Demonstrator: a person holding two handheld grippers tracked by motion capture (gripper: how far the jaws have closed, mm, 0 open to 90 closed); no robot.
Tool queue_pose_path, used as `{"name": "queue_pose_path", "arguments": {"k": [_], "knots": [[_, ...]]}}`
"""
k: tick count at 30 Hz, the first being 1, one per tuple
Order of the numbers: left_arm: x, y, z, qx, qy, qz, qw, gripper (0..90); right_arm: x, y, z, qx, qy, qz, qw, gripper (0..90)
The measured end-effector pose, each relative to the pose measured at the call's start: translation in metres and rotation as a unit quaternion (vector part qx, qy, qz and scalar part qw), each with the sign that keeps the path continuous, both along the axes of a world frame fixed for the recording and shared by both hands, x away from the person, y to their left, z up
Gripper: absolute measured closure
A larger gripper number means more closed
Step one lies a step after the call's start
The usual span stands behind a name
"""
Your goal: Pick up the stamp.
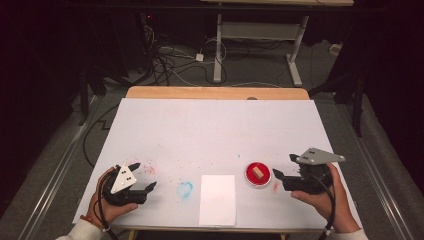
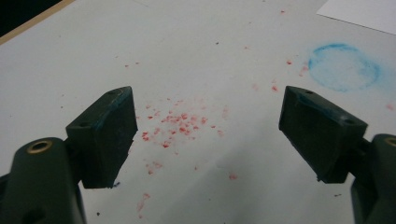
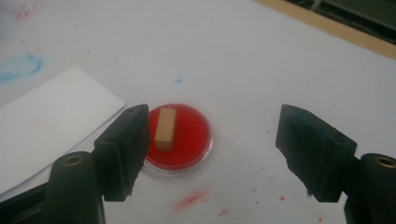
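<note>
A round red dish [image 1: 258, 174] [image 3: 180, 137] sits on the white table cover, with a small tan wooden block [image 1: 257, 172] [image 3: 165, 128] standing in it. A white sheet of paper [image 1: 217, 199] [image 3: 46, 121] lies just left of the dish. My right gripper [image 1: 284, 167] [image 3: 212, 151] is open, a little to the right of the dish, nothing between its jaws. My left gripper [image 1: 142, 176] [image 2: 208, 135] is open near the front left, over red specks [image 2: 180, 121], holding nothing.
A blue ring smudge [image 1: 184, 189] [image 2: 344, 66] marks the cover between the left gripper and the paper. Red smears [image 3: 194, 199] lie near the dish. The wooden table edge [image 1: 217, 92] runs along the back, with cables and a desk frame on the floor beyond.
</note>
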State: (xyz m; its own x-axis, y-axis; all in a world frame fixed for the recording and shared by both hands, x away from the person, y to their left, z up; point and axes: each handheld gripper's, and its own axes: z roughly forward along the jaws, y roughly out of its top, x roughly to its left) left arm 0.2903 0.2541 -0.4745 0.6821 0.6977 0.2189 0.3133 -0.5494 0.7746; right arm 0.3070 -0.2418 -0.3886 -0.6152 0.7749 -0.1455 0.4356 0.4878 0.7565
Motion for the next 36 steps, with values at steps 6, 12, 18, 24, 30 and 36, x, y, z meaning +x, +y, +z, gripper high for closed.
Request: {"name": "queue_pose_path", "arguments": {"k": [6,12,18,24,30,36], "knots": [[0.0,-0.002,-0.002,0.002,0.011,-0.005,0.9999,18.9,0.014,0.025,-0.004,-0.025,0.035,0.009,0.999,36.7],[0.001,-0.002,-0.002,0.003,0.006,-0.006,1.0,18.8,0.027,0.043,-0.019,-0.046,0.073,0.012,0.9962,37.7],[0.0,-0.001,-0.002,0.001,0.014,-0.003,0.9999,18.8,0.033,0.051,-0.035,-0.065,0.093,0.018,0.9934,44.6],[0.0,-0.001,-0.002,0.002,0.017,-0.005,0.9998,18.8,0.035,0.053,-0.045,-0.07,0.1,0.026,0.9922,62.0],[0.0,-0.003,-0.002,0.002,0.019,-0.009,0.9998,18.8,0.037,0.055,-0.052,-0.072,0.103,0.036,0.9913,75.5],[0.001,-0.003,-0.003,0.003,0.024,-0.012,0.9996,18.8,0.037,0.054,-0.053,-0.075,0.101,0.039,0.9913,76.4]]}}
